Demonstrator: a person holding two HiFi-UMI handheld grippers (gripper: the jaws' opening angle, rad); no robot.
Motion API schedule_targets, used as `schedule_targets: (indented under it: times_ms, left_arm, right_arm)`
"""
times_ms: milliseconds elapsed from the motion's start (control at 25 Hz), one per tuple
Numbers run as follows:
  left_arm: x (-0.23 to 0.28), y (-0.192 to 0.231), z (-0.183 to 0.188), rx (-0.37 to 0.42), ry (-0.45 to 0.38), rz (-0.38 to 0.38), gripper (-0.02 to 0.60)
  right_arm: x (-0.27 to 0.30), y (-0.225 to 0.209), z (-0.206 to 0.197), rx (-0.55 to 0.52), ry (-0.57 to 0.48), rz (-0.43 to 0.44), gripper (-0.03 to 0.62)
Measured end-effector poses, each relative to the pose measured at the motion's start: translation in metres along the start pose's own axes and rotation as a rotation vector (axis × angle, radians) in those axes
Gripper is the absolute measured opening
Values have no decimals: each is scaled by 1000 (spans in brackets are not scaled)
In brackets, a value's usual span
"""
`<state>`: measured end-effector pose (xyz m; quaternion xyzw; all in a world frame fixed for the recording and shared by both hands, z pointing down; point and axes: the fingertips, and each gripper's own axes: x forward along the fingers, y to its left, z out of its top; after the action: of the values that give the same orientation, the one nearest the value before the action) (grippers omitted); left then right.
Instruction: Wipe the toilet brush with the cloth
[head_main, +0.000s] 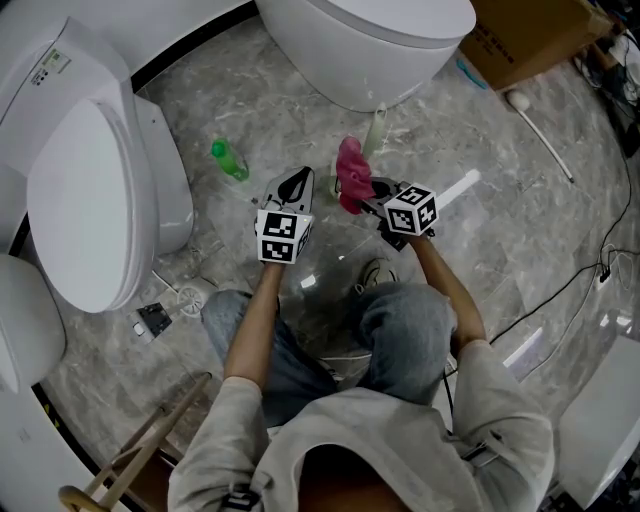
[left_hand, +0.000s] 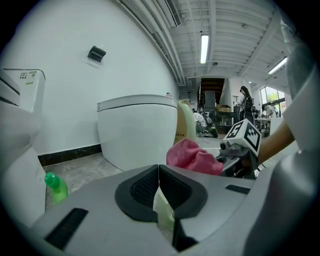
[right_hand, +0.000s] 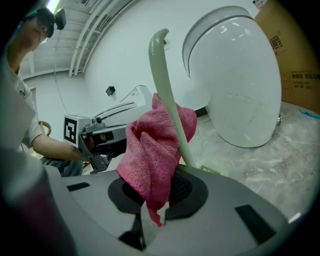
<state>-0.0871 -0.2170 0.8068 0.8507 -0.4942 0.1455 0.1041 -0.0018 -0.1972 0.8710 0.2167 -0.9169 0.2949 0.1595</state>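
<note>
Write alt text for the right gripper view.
The right tool grips a pink cloth bunched against a pale green brush handle that rises and curves at the top. A white toilet stands behind at right, a cardboard box beyond it.

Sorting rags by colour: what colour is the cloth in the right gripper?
Pink, a deep rose; the cloth shows best in the right gripper view.

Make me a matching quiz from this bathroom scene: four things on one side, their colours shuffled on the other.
Things:
1. cloth
2. toilet brush
3. bottle
4. cardboard box

Colours:
A. brown
B. bright green
C. pink
D. pale green

Pairs: 1-C, 2-D, 3-B, 4-A
</note>
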Motion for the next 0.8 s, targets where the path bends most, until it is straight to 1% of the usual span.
schedule_targets:
  times_ms: [320, 480, 600, 720, 800]
  left_arm:
    - [-1, -2, 1, 2, -6, -6, 21]
    - [-3, -2, 3, -4, -12, -6, 21]
    - [-4, -4, 7, -8, -25, -9, 20]
    - [-4, -8, 11, -4, -36, -19, 20]
    - [-5, -11, 14, -1, -42, -23, 20]
  right_arm:
    - [-7, 1, -34, 57, 24, -23, 72]
    - [-28, 13, -46, 75, 1, -35, 72]
    - [-49, 14, -55, 86, -10, -66, 72]
    - [-70, 9, -50, 96, -47, -110, 72]
    - [-80, 7, -39, 76, -72, -130, 72]
